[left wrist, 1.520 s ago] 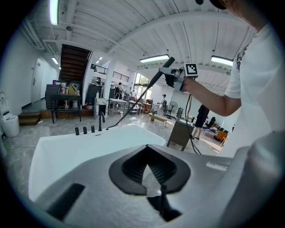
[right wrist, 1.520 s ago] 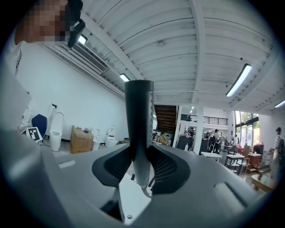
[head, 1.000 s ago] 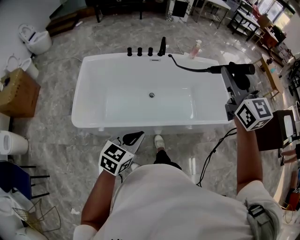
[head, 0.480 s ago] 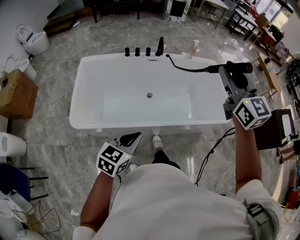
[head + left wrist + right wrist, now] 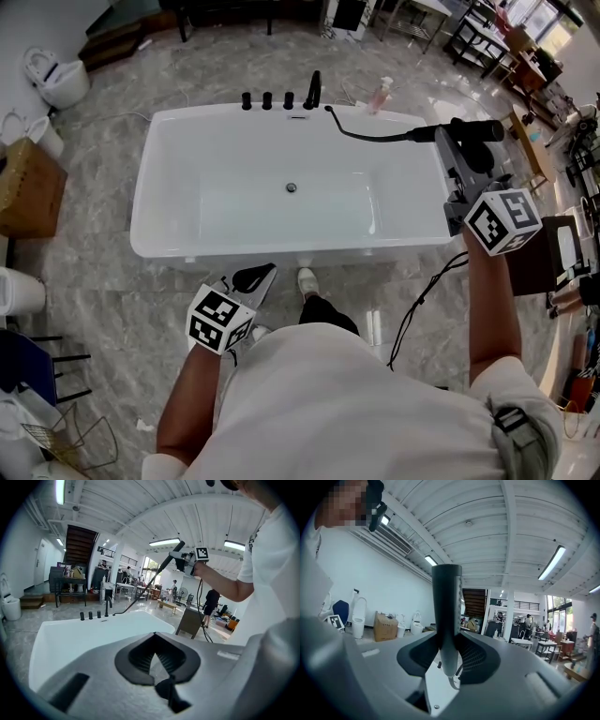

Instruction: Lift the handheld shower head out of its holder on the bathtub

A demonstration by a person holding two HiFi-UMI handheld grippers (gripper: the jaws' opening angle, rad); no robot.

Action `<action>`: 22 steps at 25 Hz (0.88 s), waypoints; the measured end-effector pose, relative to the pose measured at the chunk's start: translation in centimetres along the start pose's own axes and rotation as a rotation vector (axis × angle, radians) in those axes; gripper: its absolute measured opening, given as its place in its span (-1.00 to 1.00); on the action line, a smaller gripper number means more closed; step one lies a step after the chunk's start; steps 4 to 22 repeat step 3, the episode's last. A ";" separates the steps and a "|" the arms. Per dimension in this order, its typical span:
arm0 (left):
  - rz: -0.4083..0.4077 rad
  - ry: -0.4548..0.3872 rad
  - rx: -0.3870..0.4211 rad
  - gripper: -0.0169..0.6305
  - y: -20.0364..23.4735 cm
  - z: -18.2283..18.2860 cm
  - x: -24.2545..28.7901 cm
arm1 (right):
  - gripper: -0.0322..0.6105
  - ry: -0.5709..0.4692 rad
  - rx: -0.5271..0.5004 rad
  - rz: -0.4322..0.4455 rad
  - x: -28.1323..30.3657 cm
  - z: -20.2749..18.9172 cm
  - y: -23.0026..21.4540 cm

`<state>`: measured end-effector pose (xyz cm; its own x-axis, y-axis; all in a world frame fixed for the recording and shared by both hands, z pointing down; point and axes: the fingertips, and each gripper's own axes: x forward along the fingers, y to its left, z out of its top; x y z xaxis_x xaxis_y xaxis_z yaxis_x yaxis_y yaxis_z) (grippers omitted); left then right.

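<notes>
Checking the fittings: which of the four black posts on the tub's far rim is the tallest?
The rightmost black post, nearest the black hose; the three left of it are short black knobs.

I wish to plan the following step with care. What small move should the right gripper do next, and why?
Probably hold steady, or ease slightly back toward the bathtub. The right gripper has its jaws closed on the shower head, held past the tub's right end, and the hose looks nearly straight, with little slack.
</notes>
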<state>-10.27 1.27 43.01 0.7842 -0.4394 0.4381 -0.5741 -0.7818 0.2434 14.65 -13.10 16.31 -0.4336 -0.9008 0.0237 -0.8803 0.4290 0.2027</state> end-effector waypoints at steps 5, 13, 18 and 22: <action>-0.001 0.000 -0.002 -0.93 0.3 -0.3 0.5 | -0.44 -0.008 -0.008 0.002 0.2 0.1 -0.3; -0.001 0.000 -0.002 -0.93 0.3 -0.3 0.5 | -0.44 -0.008 -0.008 0.002 0.2 0.1 -0.3; -0.001 0.000 -0.002 -0.93 0.3 -0.3 0.5 | -0.44 -0.008 -0.008 0.002 0.2 0.1 -0.3; -0.001 0.000 -0.002 -0.93 0.3 -0.3 0.5 | -0.44 -0.008 -0.008 0.002 0.2 0.1 -0.3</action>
